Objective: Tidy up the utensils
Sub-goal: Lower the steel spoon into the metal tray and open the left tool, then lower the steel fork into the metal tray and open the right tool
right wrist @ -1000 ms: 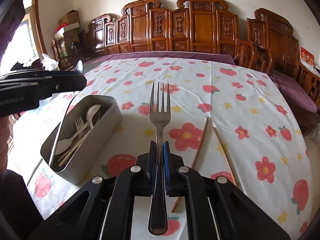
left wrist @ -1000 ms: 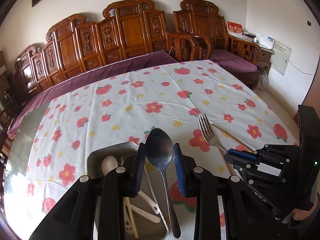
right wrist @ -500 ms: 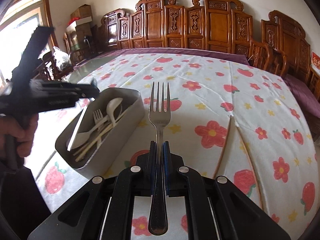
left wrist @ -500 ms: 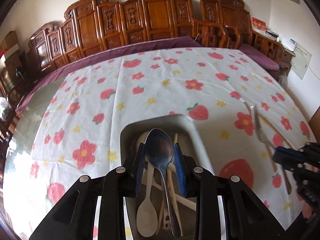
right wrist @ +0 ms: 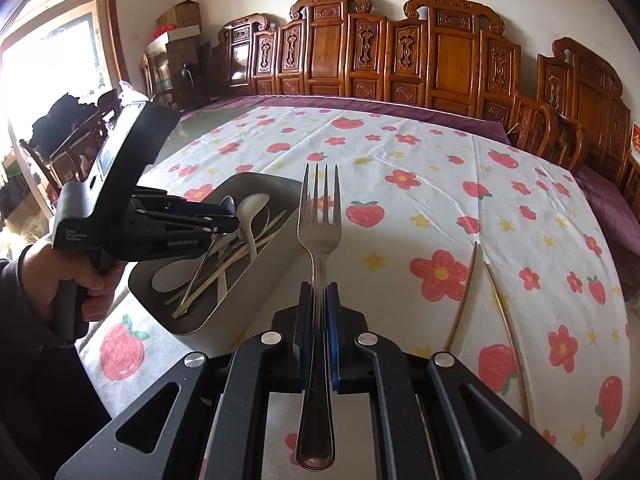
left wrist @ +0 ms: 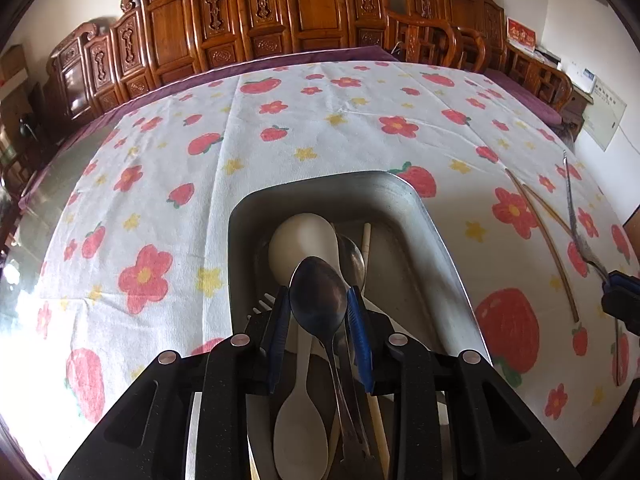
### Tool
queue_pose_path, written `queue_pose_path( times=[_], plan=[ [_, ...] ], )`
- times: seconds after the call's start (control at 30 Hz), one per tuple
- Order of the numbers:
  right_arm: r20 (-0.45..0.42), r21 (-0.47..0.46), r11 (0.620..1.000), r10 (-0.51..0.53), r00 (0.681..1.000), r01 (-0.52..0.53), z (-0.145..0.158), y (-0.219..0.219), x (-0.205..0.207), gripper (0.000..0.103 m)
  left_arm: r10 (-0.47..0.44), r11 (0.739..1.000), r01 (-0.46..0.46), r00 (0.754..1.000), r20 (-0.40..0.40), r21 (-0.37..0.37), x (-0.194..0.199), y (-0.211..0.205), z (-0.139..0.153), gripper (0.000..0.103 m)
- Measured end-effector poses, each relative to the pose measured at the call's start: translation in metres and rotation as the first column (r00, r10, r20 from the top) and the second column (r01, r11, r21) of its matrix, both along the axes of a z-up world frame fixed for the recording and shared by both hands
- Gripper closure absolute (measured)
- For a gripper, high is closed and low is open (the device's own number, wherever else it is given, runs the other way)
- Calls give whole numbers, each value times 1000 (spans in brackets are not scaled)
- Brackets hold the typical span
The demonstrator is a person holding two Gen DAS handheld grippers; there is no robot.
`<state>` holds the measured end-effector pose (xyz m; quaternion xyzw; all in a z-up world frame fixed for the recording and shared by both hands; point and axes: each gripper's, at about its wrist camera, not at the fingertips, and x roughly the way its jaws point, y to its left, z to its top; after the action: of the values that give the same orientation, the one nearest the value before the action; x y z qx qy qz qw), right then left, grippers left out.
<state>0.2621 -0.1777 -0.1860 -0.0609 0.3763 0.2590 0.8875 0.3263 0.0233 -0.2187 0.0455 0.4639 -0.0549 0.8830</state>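
Spoon [left wrist: 319,300] clamped in left gripper [left wrist: 319,312] above metal tray [left wrist: 444,248]; right gripper [right wrist: 319,308] grips fork [right wrist: 319,224].

Bright daylight all round, and in the right wrist view the window [right wrist: 52,76] at far left is blown out to pure white, hazing that edge. The glare carries onto the bare glass strip of the worktop [left wrist: 36,216] in the left wrist view, pale and washed. Soft shadow sits inside the metal box [left wrist: 436,248], darker under its near rim. Heavy fisheye bend in both views: the carved wooden chairs [right wrist: 448,56] arc along the top, and the corners fall to black vignette. The middle is sharp, the cloth weave is readable, and the edges go slightly soft
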Motion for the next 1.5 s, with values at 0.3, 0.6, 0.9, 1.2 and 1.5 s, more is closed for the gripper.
queue_pose_path(
  times=[0.3, 0.6, 0.9, 1.2, 1.5],
  plan=[
    [10, -61, 998, 15, 1000, -14, 0, 17, 1, 94, -16, 998, 19, 999, 39, -61, -13, 8, 17, 75],
    [-5, -24, 999, 38, 999, -38, 8, 50, 10, 94, 14, 997, -5, 994, 112, -74, -22, 29, 41, 65],
    [-73, 39, 998, 45, 996, -42, 3, 88, 33, 94, 82, 994, -69, 985, 153, -87, -24, 66, 54, 50],
    [-139, 63, 997, 47, 989, -39, -14, 121, 49, 94, 171, 981, -150, 970, 171, -126, -26, 106, 64, 50],
    [-215, 73, 997, 38, 976, -23, -39, 141, 61, 94, 191, 976, -168, 966, 176, -139, -27, 114, 65, 50]
  ],
)
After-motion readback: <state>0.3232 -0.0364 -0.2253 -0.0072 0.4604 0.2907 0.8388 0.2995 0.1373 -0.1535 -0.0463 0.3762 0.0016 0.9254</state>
